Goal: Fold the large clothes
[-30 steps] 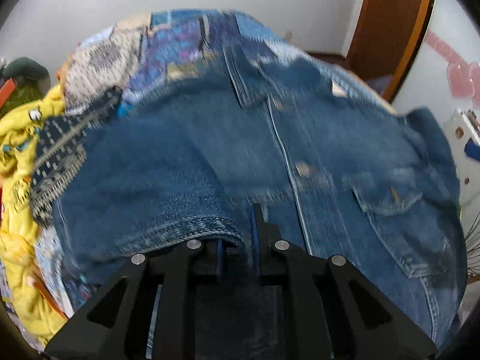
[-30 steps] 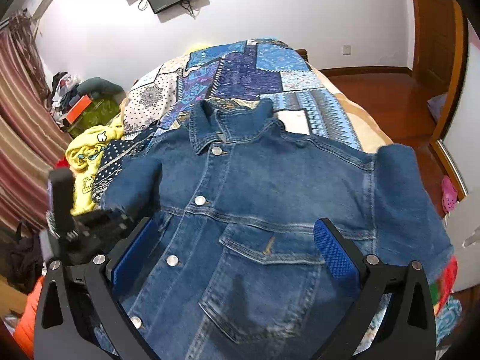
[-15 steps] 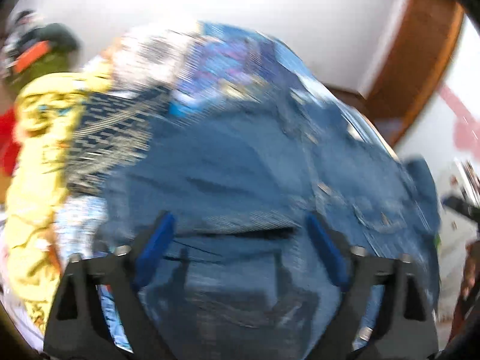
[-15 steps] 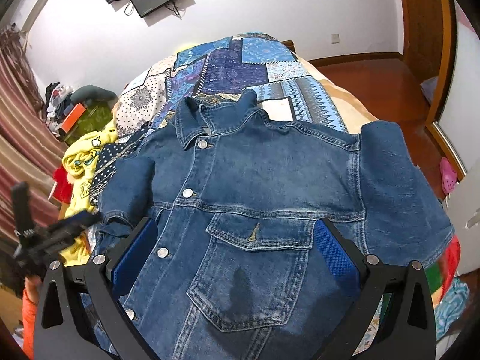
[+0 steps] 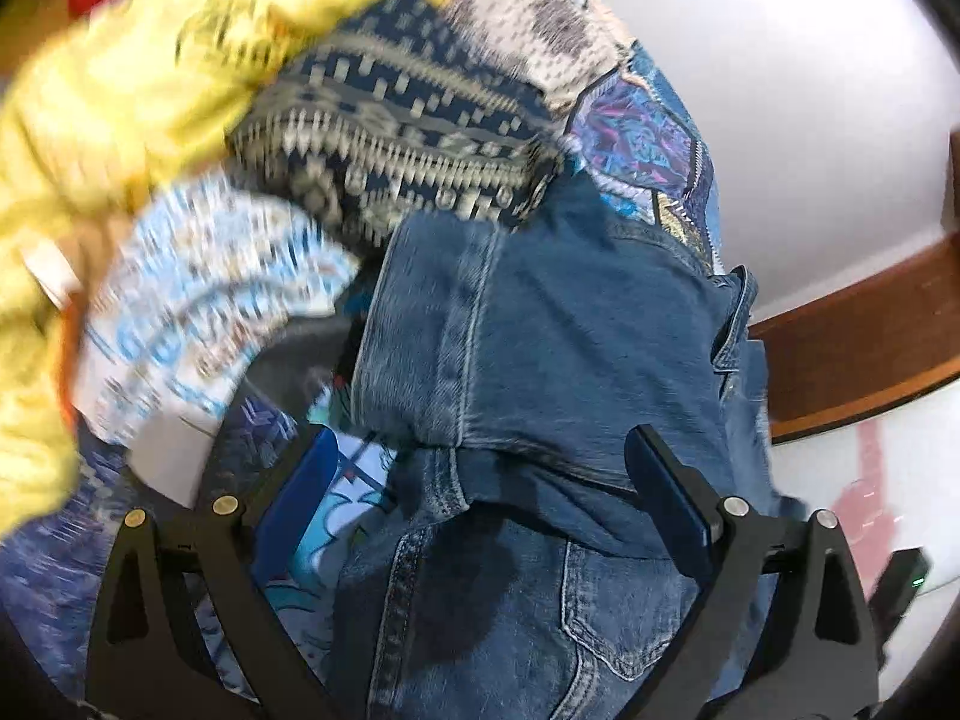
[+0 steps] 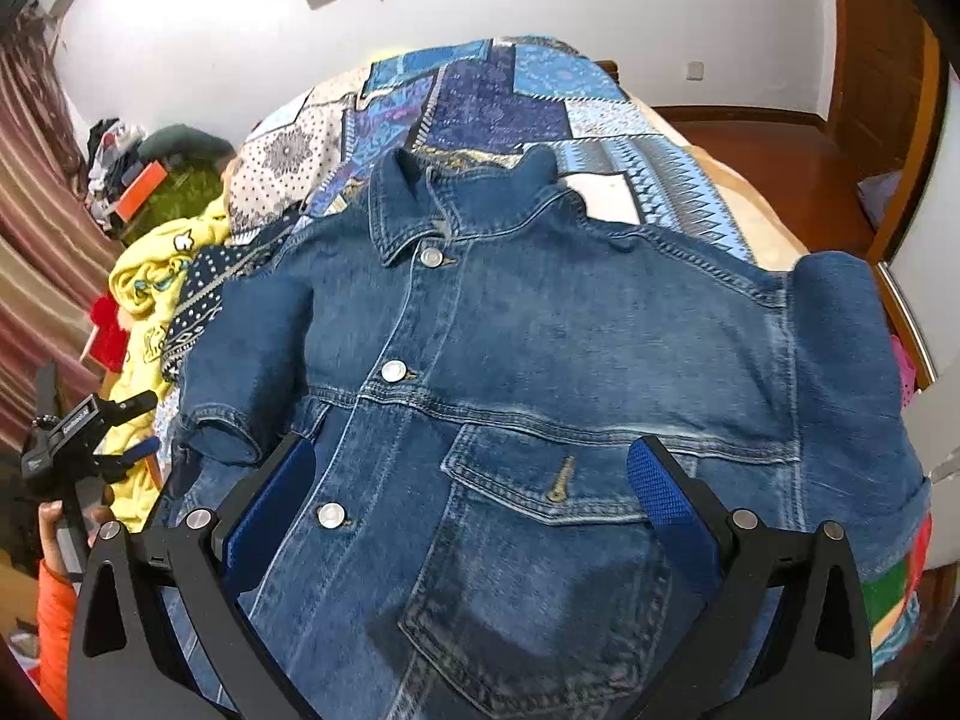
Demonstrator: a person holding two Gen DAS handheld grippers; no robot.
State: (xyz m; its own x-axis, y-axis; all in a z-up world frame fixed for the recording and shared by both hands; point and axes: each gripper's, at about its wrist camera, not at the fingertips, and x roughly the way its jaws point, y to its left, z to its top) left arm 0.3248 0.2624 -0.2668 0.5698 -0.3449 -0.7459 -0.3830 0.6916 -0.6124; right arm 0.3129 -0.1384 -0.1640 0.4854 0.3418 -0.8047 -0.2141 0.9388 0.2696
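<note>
A blue denim jacket lies front up and buttoned on the patchwork bedspread, collar toward the far wall. Its left sleeve is folded in over the body; the right sleeve lies along the right side. My right gripper is open and empty above the chest pocket. My left gripper is open and empty just above the folded sleeve cuff. It also shows at the left edge of the right wrist view.
A yellow garment and a dark patterned cloth lie left of the jacket. Piled things and a striped curtain stand at far left. A wooden door and floor are at right.
My left gripper let go of the sleeve cuff, opened and swung off to the left side of the jacket. My right gripper moved a little closer over the jacket front.
</note>
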